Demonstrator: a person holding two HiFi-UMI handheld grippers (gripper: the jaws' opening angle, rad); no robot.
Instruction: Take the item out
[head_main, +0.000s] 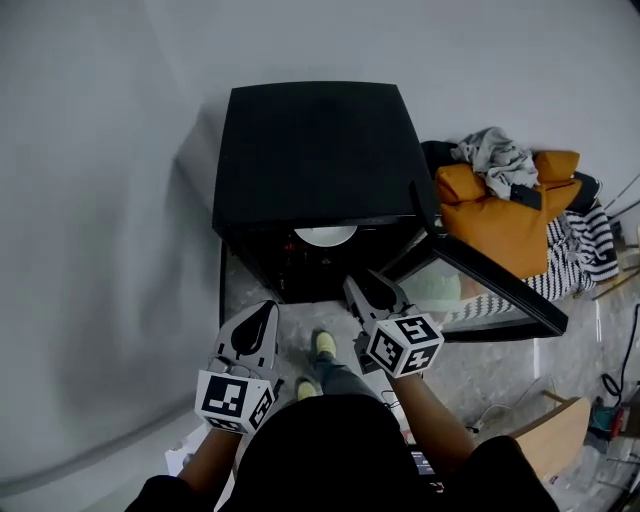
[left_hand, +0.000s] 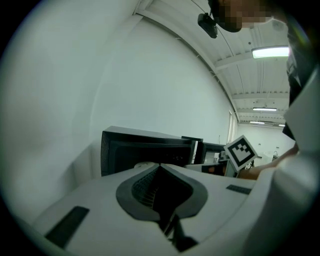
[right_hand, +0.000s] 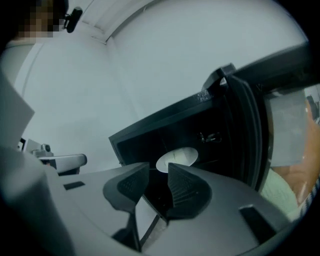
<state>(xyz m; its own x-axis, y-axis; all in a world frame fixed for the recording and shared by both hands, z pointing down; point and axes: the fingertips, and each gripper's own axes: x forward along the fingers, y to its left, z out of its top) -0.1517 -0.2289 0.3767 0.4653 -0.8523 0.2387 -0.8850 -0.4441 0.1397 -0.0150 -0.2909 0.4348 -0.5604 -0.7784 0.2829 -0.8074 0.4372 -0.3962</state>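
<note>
A pale wall (head_main: 100, 150) and grey floor (head_main: 300, 335) surround the black cabinet (head_main: 310, 150), its glass door (head_main: 490, 290) swung open. The white plate (head_main: 326, 236) lies inside the cabinet; only its front edge shows, the rest is lost in shadow. In front of the cabinet, my left gripper (head_main: 266, 308) is pressed together and empty. My right gripper (head_main: 357, 287) stands spread, with nothing between its 2 jaws.

No legible text, brand or number is present. The marker cubes (head_main: 404, 345) bear only black-and-white coded squares.
</note>
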